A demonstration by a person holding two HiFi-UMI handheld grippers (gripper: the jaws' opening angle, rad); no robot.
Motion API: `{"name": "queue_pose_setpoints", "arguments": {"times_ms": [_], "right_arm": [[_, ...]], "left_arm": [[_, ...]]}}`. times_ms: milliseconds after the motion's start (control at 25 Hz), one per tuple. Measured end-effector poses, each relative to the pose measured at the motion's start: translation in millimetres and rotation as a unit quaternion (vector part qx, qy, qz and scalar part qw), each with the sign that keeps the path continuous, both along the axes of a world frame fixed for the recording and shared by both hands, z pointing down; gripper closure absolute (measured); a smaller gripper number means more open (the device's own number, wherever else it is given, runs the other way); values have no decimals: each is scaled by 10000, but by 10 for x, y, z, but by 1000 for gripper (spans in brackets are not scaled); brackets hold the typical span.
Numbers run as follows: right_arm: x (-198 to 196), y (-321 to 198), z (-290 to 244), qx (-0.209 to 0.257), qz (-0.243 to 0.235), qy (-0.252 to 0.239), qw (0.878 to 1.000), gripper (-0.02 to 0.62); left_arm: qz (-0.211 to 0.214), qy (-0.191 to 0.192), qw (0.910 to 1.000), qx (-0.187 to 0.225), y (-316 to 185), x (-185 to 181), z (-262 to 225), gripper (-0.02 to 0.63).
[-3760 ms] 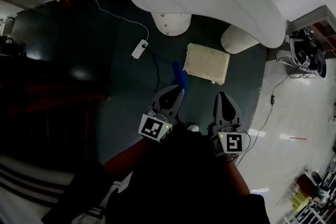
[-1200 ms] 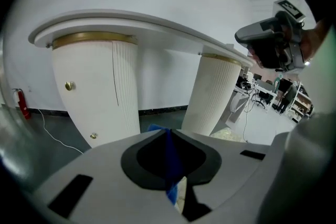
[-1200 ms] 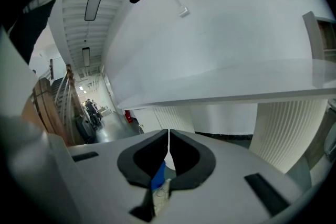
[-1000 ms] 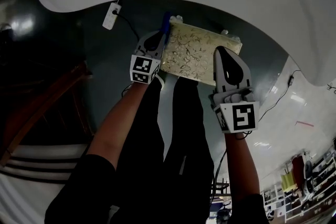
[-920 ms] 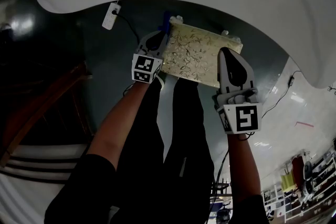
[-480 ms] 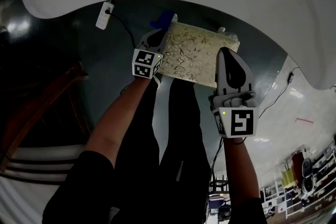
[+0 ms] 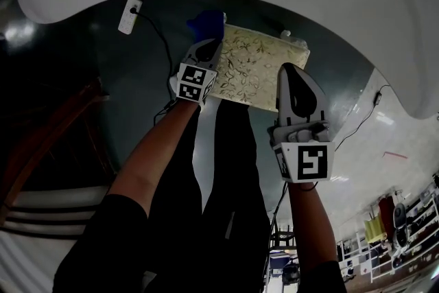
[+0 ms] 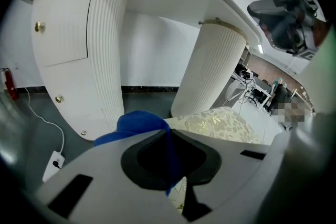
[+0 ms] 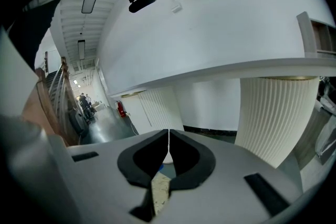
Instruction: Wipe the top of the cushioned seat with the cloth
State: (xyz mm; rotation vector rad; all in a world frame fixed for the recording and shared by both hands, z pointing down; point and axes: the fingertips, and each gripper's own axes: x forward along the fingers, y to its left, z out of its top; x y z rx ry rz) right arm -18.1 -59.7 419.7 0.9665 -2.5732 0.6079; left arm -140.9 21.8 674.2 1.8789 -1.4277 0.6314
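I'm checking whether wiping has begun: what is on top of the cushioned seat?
Only the blue cloth, pinched in the left gripper, at the cushioned seat's far left corner. The rest looks bare, but the right gripper covers its near right edge.

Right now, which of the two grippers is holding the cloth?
The left gripper: its jaws pinch the blue cloth at the left edge of the cushioned seat. The right gripper is shut on nothing, over the seat's right side.
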Motion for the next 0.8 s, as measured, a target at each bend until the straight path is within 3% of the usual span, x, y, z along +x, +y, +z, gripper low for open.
{"name": "queue_pose_setpoints", "arguments": {"times_ms": [240,400,800], "right_arm": [[56,-3,15,-40,74,-66,9999,558],[54,-4,-5,-119,138,-288,9994,558],[295,-28,87,-217,349,-151,9990,558]], "left_arm": [[77,16,9999,-93,2,47,8,571],[481,-84,9987,-138,10,242,14,571],[515,-86,9985,-170,-48,475,15,571]]}}
